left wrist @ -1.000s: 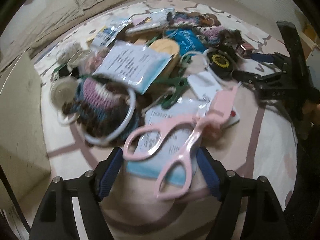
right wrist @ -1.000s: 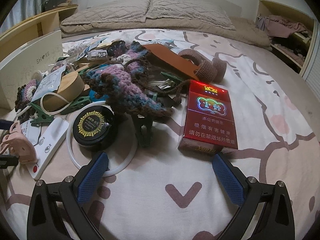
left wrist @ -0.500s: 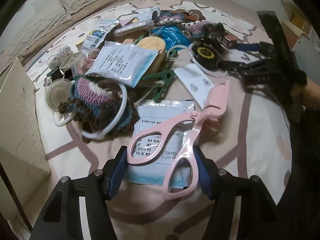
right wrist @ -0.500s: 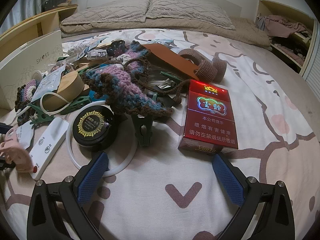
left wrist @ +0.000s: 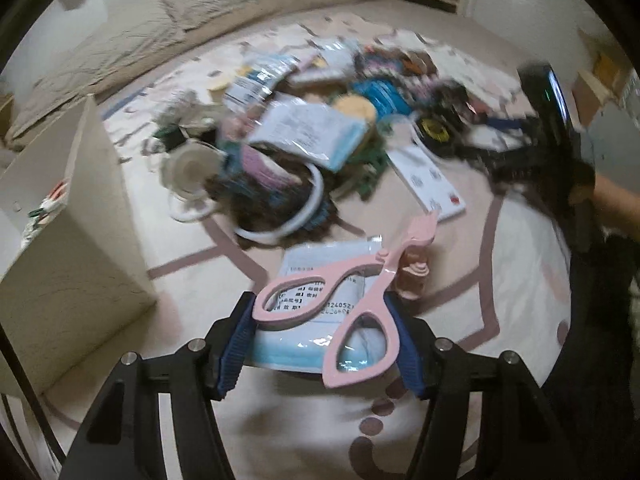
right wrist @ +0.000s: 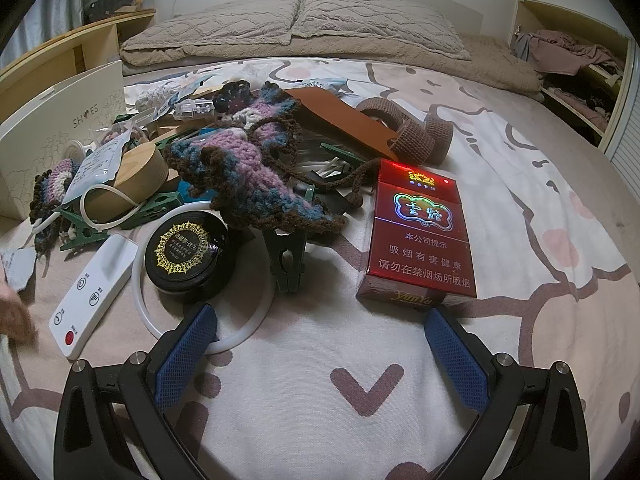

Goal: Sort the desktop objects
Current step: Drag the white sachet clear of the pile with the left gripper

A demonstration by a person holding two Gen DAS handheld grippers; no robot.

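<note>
Pale pink scissors (left wrist: 352,304) span the gap between the left gripper's (left wrist: 326,344) ribbed dark-blue pads (left wrist: 236,344), over a white packet (left wrist: 320,308) with black print and a light-blue lower edge. Beyond the right gripper's (right wrist: 320,356) mesh-textured blue fingertips (right wrist: 456,360) lies a glossy red cigarette box (right wrist: 420,240) with gold and rainbow lettering. Ahead of its left fingertip sits a black round tin (right wrist: 186,252) bearing a gold lace-like emblem, ringed by a white hoop (right wrist: 200,304). The crochet piece (right wrist: 248,172) further ahead mixes purple, teal, cream and brown. The bedsheet (right wrist: 360,420) beneath is cream with dusty-pink outlines.
</note>
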